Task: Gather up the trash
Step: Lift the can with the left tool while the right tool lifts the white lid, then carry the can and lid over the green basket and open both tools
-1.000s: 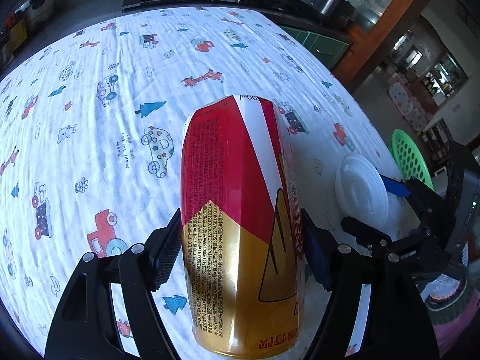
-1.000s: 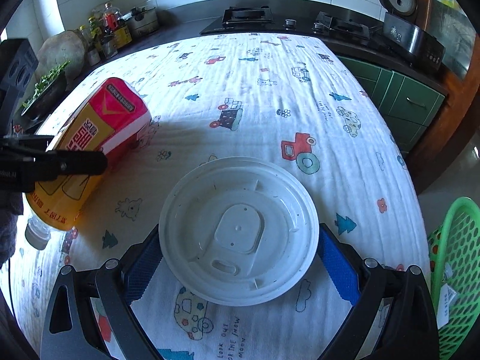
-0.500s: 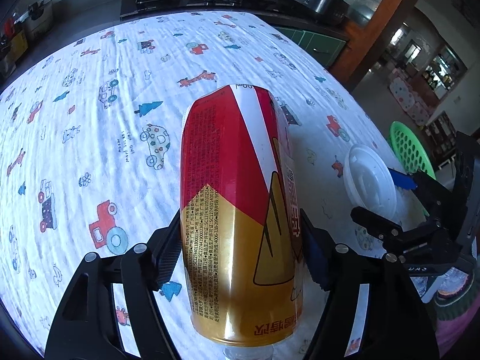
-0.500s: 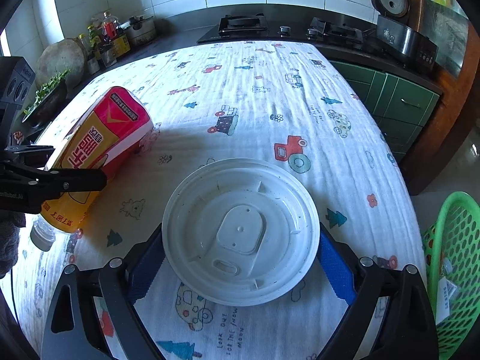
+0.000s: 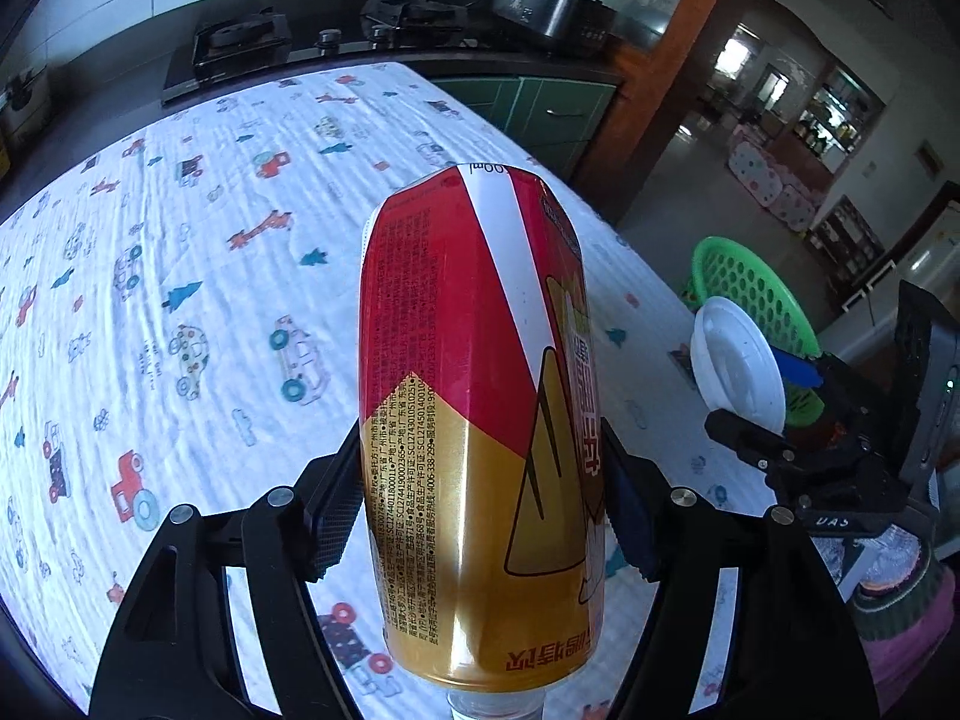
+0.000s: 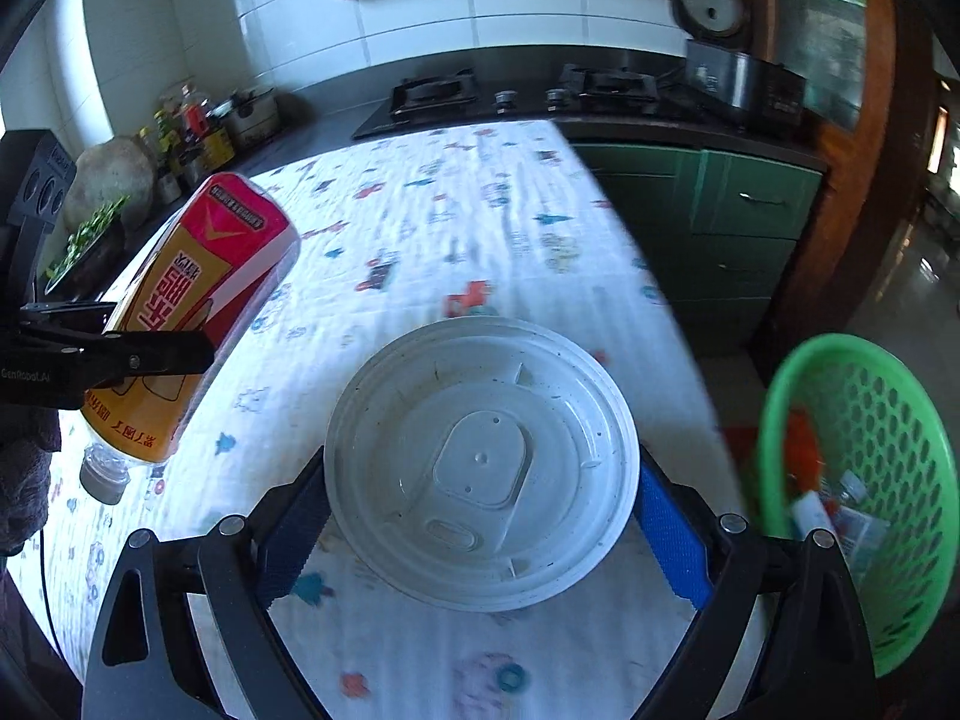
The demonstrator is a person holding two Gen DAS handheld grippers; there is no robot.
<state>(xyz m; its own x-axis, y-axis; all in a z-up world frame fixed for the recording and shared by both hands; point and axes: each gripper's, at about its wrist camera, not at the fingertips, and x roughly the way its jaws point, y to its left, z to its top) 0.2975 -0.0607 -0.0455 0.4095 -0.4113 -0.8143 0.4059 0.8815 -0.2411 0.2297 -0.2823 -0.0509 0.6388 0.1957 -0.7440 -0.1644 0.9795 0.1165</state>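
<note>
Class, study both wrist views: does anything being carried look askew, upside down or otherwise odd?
Yes. The red-and-gold bottle in the left hand-held gripper is held inverted: its printing reads upside down and its cap end points down toward the holder. The white lid in the right hand-held gripper looks slightly soiled.

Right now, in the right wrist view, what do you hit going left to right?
Left claw gripping the red-and-gold bottle → white plastic lid held in the right claw → green basket with trash inside, past the table edge.
</note>
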